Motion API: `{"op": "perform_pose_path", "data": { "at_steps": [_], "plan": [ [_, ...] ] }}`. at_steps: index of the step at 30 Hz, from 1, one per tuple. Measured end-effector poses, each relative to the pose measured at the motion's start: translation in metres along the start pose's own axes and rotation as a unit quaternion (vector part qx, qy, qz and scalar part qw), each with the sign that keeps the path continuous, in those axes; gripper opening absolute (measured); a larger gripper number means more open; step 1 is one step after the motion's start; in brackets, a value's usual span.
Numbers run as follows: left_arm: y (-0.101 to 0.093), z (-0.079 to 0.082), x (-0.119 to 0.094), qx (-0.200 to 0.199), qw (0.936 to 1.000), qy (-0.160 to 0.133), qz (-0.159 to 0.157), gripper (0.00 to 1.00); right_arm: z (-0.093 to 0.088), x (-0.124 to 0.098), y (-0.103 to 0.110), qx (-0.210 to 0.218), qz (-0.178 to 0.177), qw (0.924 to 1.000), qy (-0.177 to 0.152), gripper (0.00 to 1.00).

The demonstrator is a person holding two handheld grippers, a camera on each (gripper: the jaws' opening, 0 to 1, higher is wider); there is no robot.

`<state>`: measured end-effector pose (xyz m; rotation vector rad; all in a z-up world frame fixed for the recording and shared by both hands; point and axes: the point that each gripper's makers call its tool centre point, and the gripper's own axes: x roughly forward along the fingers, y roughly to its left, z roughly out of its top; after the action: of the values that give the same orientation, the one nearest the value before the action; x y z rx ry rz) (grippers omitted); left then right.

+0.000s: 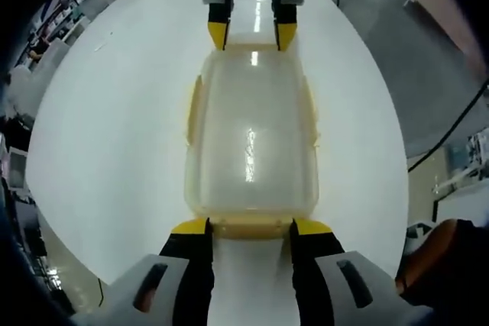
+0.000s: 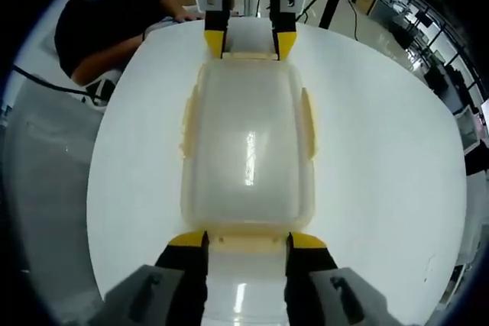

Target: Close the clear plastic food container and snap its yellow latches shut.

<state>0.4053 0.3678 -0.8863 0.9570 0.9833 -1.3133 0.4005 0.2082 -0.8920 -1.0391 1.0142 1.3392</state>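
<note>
1. In the middle of a round white desk sits a clear plastic food container, rectangular with rounded corners, its lid lying flat on top.
2. In the left gripper view, the left gripper rises from the bottom edge. Its two black jaws with yellow tips stand apart, one at each side of the pale yellow latch on the container's near short end. The tips sit right at the container's near corners; whether they press on it cannot be told.
3. At the far short end in the same view, the right gripper reaches in from above. Its yellow-tipped jaws are also spread, meeting the container's far edge.
4. Pale yellow side latches show along both long sides of the container. Whether they are snapped down cannot be told.
5. In the right gripper view, the picture is mirrored: the right gripper comes up from the bottom, jaws apart, flanking the latch at the near end of the container. The left gripper is at the far end, jaws parted.
6. A bright strip of light reflects along the middle of the lid.
7. Beyond the desk in the right gripper view, a person in a dark top leans a hand on the far rim.
</note>
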Motion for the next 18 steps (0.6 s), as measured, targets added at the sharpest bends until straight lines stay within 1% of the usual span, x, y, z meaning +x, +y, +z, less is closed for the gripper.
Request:
{"op": "perform_pose_path", "data": {
  "at_steps": [4, 7, 8, 10, 13, 18],
  "plan": [
    [-0.001, 0.004, -0.003, 0.003, 1.0000, 0.003, -0.001, 0.37, -0.002, -0.001, 0.002, 0.002, 0.003, 1.0000, 0.008, 0.37],
    [0.000, 0.005, -0.010, 0.003, 1.0000, 0.002, 0.001, 0.37, -0.002, -0.006, 0.002, 0.001, 0.001, 1.0000, 0.000, 0.37],
    [0.001, 0.006, -0.012, 0.002, 1.0000, 0.003, 0.002, 0.37, 0.000, -0.009, 0.000, -0.004, -0.006, 0.9999, -0.007, 0.37],
    [0.002, 0.003, -0.016, 0.003, 0.9999, 0.013, 0.007, 0.37, 0.005, -0.013, 0.000, 0.001, -0.009, 0.9997, -0.021, 0.37],
    [0.001, 0.003, -0.022, 0.003, 0.9998, 0.019, 0.009, 0.37, 0.009, -0.020, 0.001, -0.004, -0.013, 0.9996, -0.023, 0.37],
    [-0.002, 0.009, -0.035, 0.005, 0.9997, 0.014, 0.019, 0.37, 0.011, -0.034, 0.001, -0.005, -0.014, 0.9993, -0.034, 0.37]
  ]
}}
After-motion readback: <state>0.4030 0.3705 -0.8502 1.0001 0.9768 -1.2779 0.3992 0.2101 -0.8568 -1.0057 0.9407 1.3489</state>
